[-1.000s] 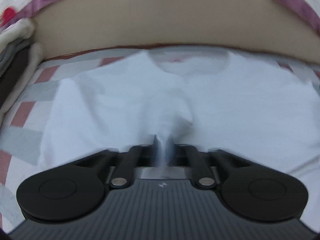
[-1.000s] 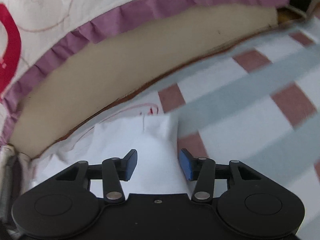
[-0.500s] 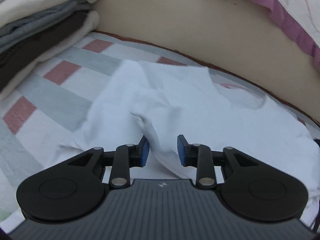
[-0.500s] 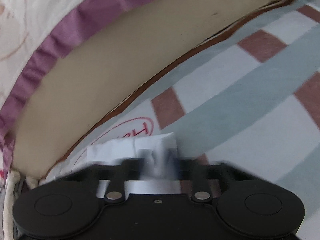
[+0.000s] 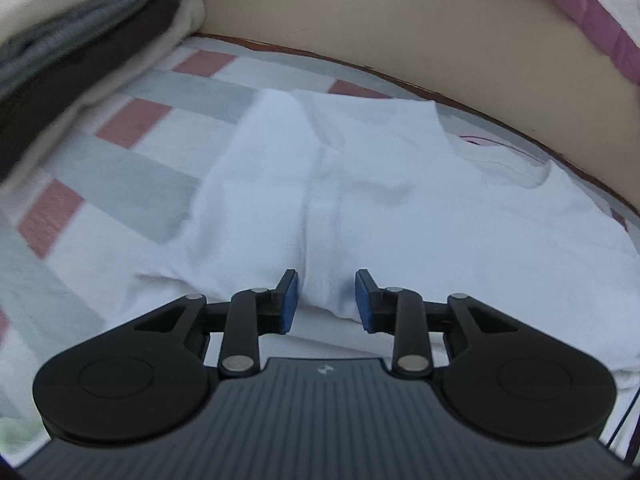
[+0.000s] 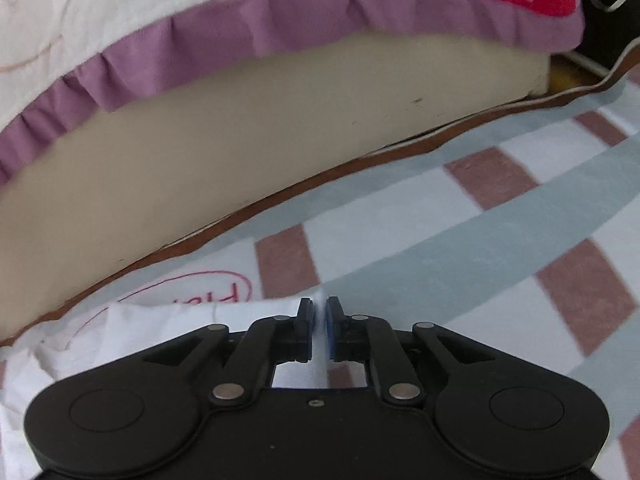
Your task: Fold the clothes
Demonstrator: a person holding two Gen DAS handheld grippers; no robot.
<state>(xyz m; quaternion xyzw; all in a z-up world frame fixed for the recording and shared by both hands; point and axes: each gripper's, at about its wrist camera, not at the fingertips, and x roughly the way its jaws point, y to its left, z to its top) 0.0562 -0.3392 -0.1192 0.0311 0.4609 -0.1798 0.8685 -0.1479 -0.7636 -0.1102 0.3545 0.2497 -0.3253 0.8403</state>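
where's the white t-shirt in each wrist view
Left wrist: the white t-shirt fills the middle and right, spread on the checked sheet.
Right wrist: only its edge shows, lower left, pinched in the right hand-held gripper.
Shared landmark: the beige mattress side.

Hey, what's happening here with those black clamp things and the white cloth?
A person is folding a white T-shirt on a checked sheet, holding a two-finger gripper in each hand. The right gripper is shut on an edge of the shirt. The left gripper is open, its fingers on either side of a raised fold of the shirt without pinching it. A stack of folded clothes lies to the left.
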